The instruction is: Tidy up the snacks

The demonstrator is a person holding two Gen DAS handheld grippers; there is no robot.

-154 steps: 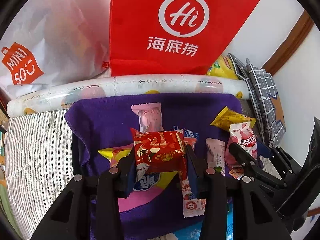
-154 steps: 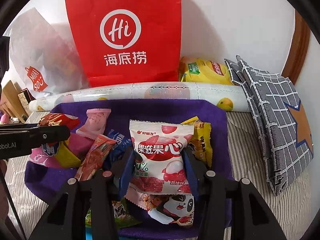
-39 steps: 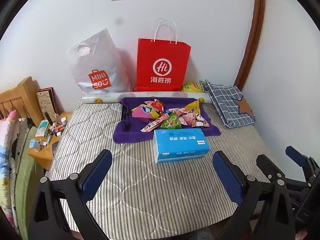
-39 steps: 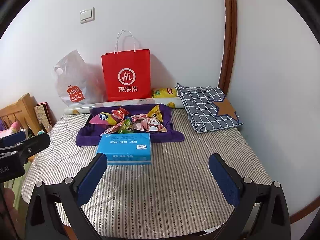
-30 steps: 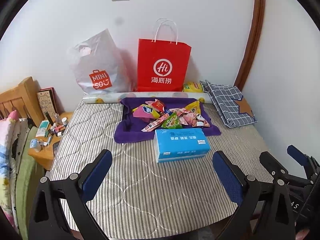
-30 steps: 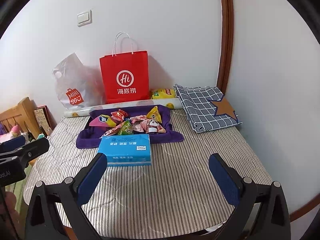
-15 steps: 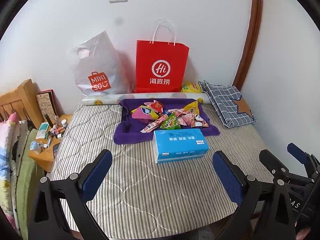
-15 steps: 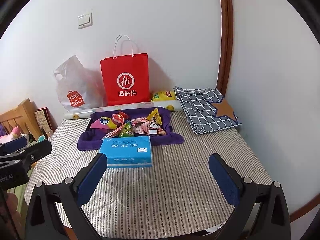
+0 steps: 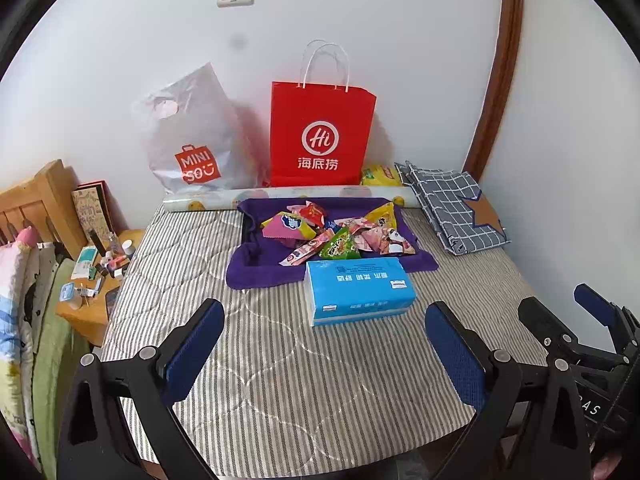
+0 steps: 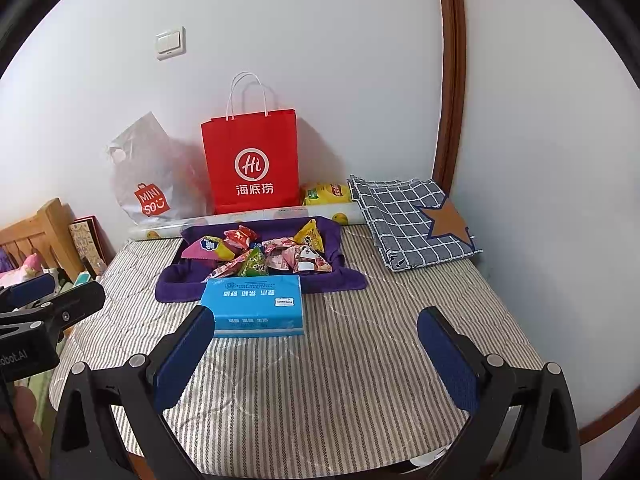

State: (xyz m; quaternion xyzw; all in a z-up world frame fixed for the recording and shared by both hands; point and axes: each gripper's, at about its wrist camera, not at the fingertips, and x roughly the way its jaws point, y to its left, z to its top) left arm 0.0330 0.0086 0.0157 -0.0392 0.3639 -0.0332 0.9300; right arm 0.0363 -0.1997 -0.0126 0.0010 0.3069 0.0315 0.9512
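Note:
Several small snack packets (image 9: 332,234) (image 10: 260,254) lie heaped on a purple cloth (image 9: 256,268) (image 10: 176,280) at the far middle of a striped mattress. A blue tissue pack (image 9: 356,290) (image 10: 256,306) sits just in front of the cloth. My left gripper (image 9: 324,344) hangs open and empty over the near part of the mattress, well short of the snacks. My right gripper (image 10: 316,344) is likewise open and empty, held back near the front edge. Each gripper shows at the side of the other's view.
A red paper bag (image 9: 320,136) (image 10: 252,164) and a grey plastic bag (image 9: 192,140) stand against the wall behind a patterned roll (image 9: 208,200). A folded checked cloth (image 9: 452,208) (image 10: 412,220) lies right. A cluttered wooden nightstand (image 9: 92,280) and headboard stand left. A yellow packet (image 10: 326,194) lies by the wall.
Five seconds ago each gripper was shut on a snack packet close over the cloth. Both are now open, empty and pulled far back. In the last second they have barely shifted.

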